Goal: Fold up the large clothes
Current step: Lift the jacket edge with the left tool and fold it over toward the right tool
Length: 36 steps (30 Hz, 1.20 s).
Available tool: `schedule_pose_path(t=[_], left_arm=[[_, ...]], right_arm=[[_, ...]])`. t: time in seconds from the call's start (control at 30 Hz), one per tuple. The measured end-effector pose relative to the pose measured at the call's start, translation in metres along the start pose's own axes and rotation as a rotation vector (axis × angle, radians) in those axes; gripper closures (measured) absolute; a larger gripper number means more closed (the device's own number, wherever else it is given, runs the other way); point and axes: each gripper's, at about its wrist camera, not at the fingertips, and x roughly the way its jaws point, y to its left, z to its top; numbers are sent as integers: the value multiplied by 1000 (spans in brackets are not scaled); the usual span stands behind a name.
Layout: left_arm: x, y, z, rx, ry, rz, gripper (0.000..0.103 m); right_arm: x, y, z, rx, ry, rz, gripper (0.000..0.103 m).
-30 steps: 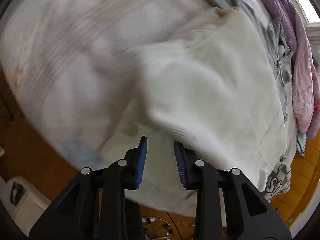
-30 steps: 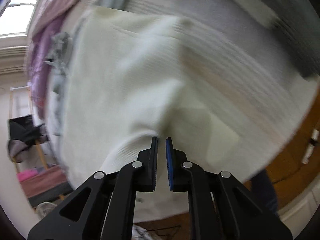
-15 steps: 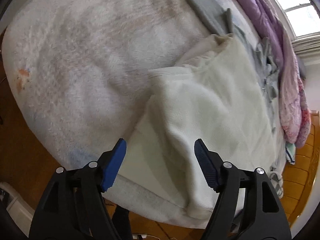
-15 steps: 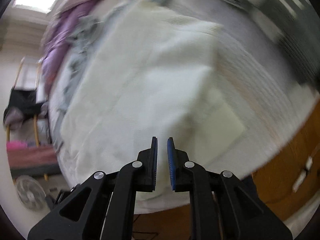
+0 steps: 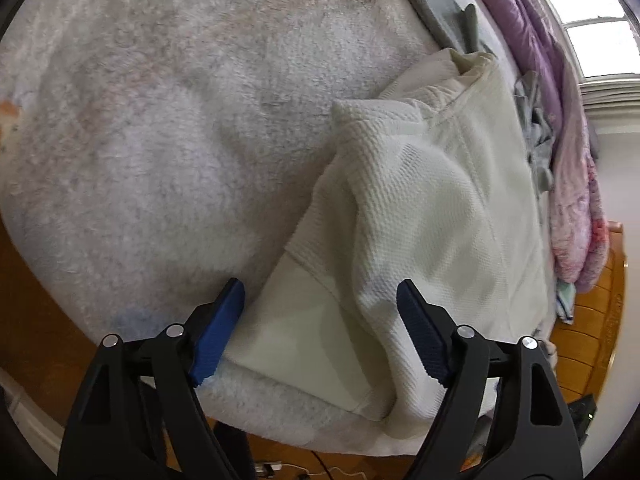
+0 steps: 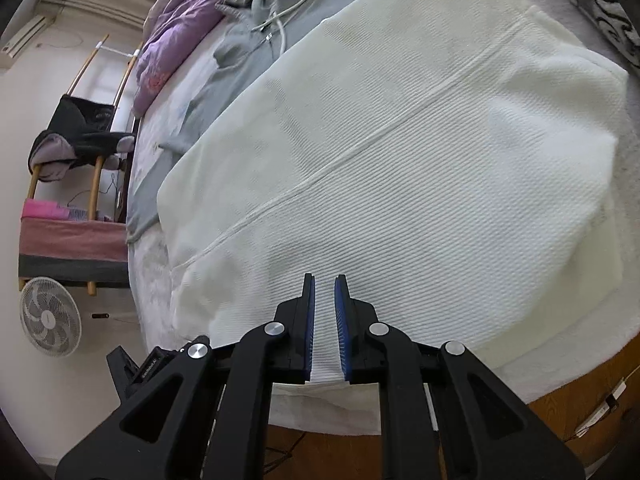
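Observation:
A cream waffle-knit garment (image 5: pixel 432 200) lies on the bed, one sleeve folded over its body. My left gripper (image 5: pixel 320 300) is open and empty, hovering above the garment's near edge by the bed's front. In the right wrist view the same cream garment (image 6: pixel 420 140) fills the frame, with a seam running across it. My right gripper (image 6: pixel 325 284) has its jaws nearly closed just above the garment's near hem; whether cloth is pinched between them is unclear.
A fluffy white blanket (image 5: pixel 160 120) covers the bed. A grey hoodie (image 6: pixel 248 40) and purple bedding (image 6: pixel 180 20) lie beyond the garment. A fan (image 6: pixel 50 316) and a rack with dark clothes (image 6: pixel 80 136) stand left. Wooden floor (image 5: pixel 580 340) borders the bed.
My left gripper opened wide and let the sleeve drop folded over the garment. My right gripper pulled back to the near hem, its jaws staying nearly closed.

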Motion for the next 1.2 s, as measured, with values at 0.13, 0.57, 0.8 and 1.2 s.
schedule_pose_path(t=[0.13, 0.57, 0.8, 1.2], left_arm=[[7, 4, 2, -20, 10, 14, 24], [-31, -10, 5, 95, -31, -53, 96], [-65, -39, -7, 155, -73, -138, 97], [-74, -68, -23, 204, -73, -106, 98]], right_arm=[[7, 7, 1, -19, -10, 1, 92], [31, 33, 44, -89, -153, 19, 94], [80, 8, 62, -30, -29, -47, 99], [59, -29, -12, -17, 103, -41, 99]])
